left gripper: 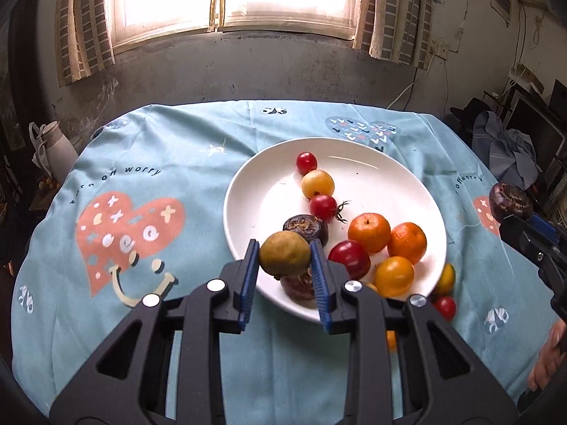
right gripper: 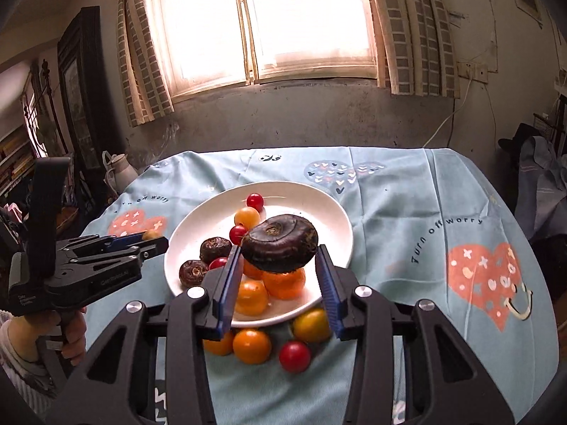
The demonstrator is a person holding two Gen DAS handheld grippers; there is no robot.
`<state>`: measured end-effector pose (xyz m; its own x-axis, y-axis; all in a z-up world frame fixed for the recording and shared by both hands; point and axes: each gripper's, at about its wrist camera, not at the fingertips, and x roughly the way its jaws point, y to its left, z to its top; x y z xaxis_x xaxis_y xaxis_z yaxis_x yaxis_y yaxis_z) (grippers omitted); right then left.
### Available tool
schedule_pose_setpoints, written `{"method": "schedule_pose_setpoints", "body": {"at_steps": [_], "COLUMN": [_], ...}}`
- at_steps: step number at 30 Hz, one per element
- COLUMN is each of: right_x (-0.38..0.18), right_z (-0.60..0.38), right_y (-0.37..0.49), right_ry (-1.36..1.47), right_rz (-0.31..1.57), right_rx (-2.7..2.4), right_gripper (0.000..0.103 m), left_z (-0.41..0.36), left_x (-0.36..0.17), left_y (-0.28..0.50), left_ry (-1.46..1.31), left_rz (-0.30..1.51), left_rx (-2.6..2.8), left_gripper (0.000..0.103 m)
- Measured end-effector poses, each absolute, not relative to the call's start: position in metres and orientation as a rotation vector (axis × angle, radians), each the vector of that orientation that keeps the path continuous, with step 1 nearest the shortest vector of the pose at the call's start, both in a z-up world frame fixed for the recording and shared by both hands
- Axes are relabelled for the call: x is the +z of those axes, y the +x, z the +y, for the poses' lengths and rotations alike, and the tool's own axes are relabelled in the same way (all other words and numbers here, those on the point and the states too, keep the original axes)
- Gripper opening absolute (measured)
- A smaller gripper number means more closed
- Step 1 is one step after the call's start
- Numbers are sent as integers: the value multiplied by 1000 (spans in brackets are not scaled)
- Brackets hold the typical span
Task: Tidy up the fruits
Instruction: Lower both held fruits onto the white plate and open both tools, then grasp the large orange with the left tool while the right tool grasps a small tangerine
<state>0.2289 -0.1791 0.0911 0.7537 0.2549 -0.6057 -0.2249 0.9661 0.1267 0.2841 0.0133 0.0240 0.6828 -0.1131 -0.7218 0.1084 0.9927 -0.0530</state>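
My left gripper [left gripper: 284, 246] is shut on a dull yellow-green round fruit [left gripper: 283, 260] and holds it over the near left rim of the white plate [left gripper: 248, 177]. From the right wrist view, the left gripper [right gripper: 156, 241] points at the plate [right gripper: 319, 200] from the left. My right gripper [right gripper: 278, 249] is shut on a dark flat water chestnut [right gripper: 280, 239], lifted above the plate's front. The left wrist view shows that chestnut [left gripper: 510, 200] at the far right. The plate holds red and yellow tomatoes, oranges [left gripper: 370, 232] and two dark chestnuts [right gripper: 214, 248].
Loose fruits lie on the blue cloth in front of the plate: an orange one [right gripper: 251, 345], a red tomato [right gripper: 294, 356] and a yellow one [right gripper: 312, 324]. A white jug [left gripper: 58, 148] stands off the table's left, and clothes [left gripper: 510, 148] are piled to the right.
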Motion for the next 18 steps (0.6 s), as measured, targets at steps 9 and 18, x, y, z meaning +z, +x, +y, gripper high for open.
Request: {"method": "schedule_pose_setpoints", "body": {"at_steps": [9,18], "right_x": [53,90], "right_z": [-148,-198], "right_y": [274,201], "right_ry": [-2,177], "right_rz": [687,632], "right_rx": [263,305], "right_gripper": [60,60], "left_z": [6,1], "left_x": [-7,7], "left_y": [320,245], "left_ry": [6,17], "left_rz": [819,807], "left_rx": [-76,-145], "left_gripper": [73,73]}}
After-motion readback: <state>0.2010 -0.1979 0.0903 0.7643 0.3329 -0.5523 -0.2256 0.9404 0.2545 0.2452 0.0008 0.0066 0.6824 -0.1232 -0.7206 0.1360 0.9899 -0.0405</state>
